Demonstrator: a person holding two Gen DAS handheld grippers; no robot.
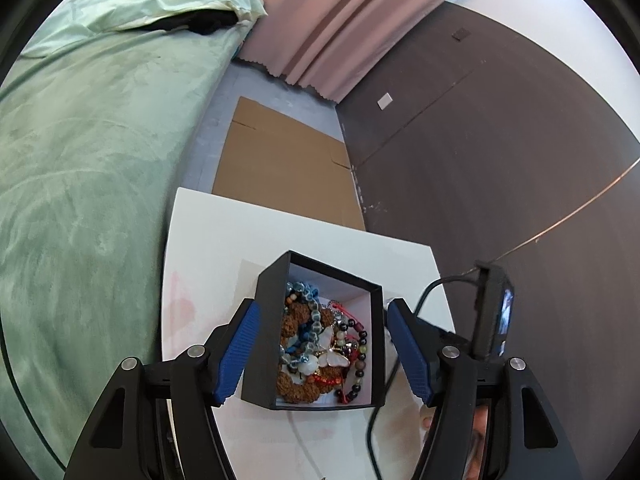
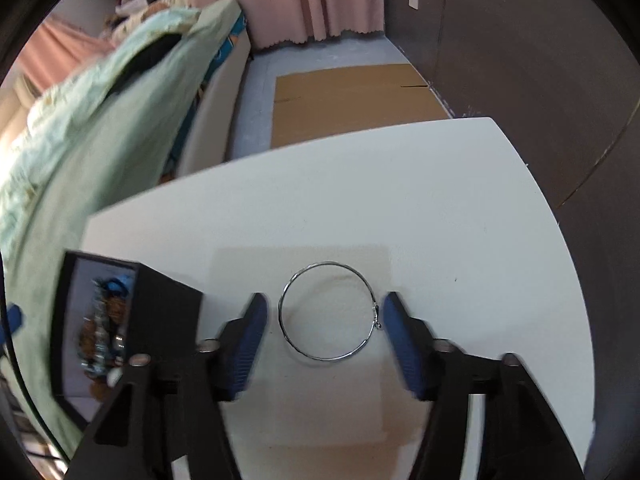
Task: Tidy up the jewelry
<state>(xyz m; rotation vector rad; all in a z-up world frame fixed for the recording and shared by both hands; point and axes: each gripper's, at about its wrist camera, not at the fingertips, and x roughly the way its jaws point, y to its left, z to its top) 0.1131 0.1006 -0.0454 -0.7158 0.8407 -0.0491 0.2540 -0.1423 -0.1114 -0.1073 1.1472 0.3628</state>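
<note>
A: What is seen around the white bench [image 2: 440, 200]?

B: A bed under a green cover [image 1: 80, 160] is seen at its left; pink curtains [image 1: 320, 20] are hung behind; flattened cardboard [image 1: 280, 160] is laid on the floor beyond the far edge; a dark wall [image 1: 500, 140] is seen to the right.

A: Where is the jewelry kept?

B: A black box [image 1: 264, 332] with a white lining is held tilted above the bench; it is filled with a tangle of beaded bracelets [image 1: 320, 344], brown, blue and dark; a thin silver bangle [image 2: 329, 310] is laid flat on a pale mat [image 2: 300, 400] on the bench, apart from the box.

A: How are the grippers set?

B: The left gripper [image 1: 320, 344] is clamped on the box, its blue pads pressed against the two outer walls; the right gripper [image 2: 324, 344] is spread wide, the bangle framed between its pads and gripped by neither; whether the clasp is brushed by the right pad cannot be told.
</note>
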